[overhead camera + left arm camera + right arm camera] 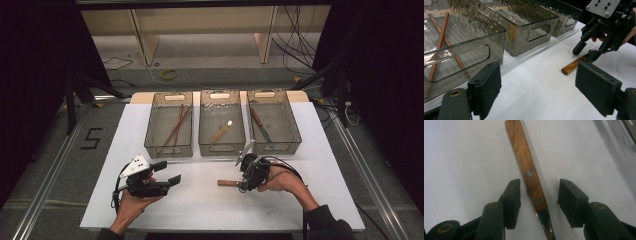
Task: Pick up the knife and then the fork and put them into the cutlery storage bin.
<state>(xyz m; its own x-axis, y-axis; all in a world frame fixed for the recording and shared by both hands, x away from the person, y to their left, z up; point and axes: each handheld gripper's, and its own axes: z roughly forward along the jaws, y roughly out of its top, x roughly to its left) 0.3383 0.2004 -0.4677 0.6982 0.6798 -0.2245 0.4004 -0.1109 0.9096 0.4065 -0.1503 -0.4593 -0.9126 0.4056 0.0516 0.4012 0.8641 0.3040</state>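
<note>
I was at the pick-up step: sorting cutlery into the three bins, with a wooden-handled fork (229,183) lying flat on the white table (200,210), at about six o'clock from the middle bin (222,148) and well short of it.

Starting at the left, my left gripper (167,172) rested low over the table at roughly eight o'clock from the table's centre. The hand cupped it from below and its jaws pointed toward three o'clock, level with the surface. Those jaws stood wide apart with nothing between them, just bare table in its own view. Beyond it, the left bin (169,149) held two chopsticks (439,45) crossed over each other.

Moving right, the right gripper (537,200) was tipped down over the fork, the hand behind it at four o'clock and the jaws aimed toward nine. In its own view the jaws straddled the handle near the two rivets, partly open, with a gap on each side; the pads did not yet press the wood.

I judged the next move needed the jaws to close squarely on the handle, then a clean lift before carrying it toward a bin.
</note>
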